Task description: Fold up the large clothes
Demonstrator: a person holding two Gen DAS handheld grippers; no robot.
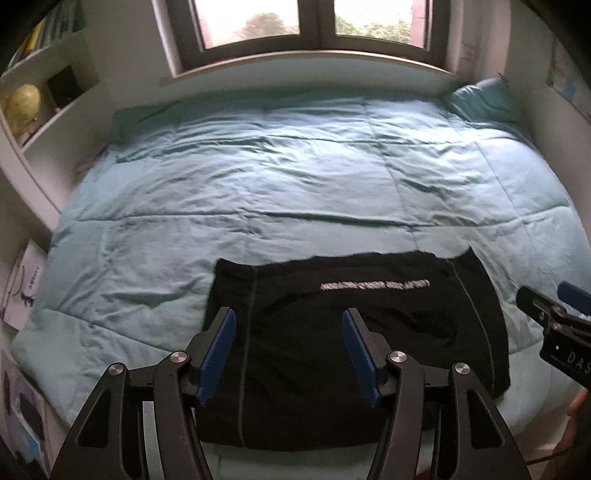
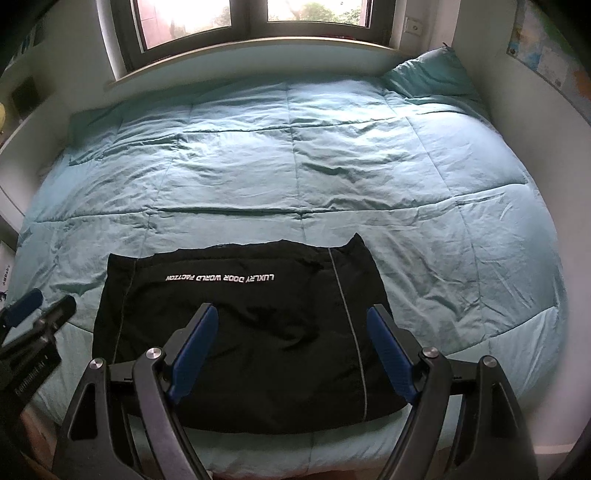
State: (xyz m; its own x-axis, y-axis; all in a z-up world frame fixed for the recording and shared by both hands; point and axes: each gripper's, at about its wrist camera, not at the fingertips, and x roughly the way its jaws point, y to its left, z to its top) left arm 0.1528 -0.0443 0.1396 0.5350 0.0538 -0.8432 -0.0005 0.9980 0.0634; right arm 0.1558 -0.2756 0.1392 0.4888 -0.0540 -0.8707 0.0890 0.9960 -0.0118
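Bed: I faced a wrinkled teal quilt [image 2: 332,155] spread across it.
Pillow: a teal pillow [image 2: 432,75] lay at its far right corner.
Window: a window [image 1: 310,22] stood behind.
Shelf: a white shelf [image 1: 48,107] was on my left.

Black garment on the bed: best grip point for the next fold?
Judgement: take the black garment by its two near-edge corners, one claw each, coming down from the bed's near side. It lies flat, and that edge sits closest under the open left claw and right claw.

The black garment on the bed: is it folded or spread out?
Folded. The black garment lies flat on the turquoise quilt as a compact rectangle; no sleeves or legs stick out. How many layers, cannot tell.
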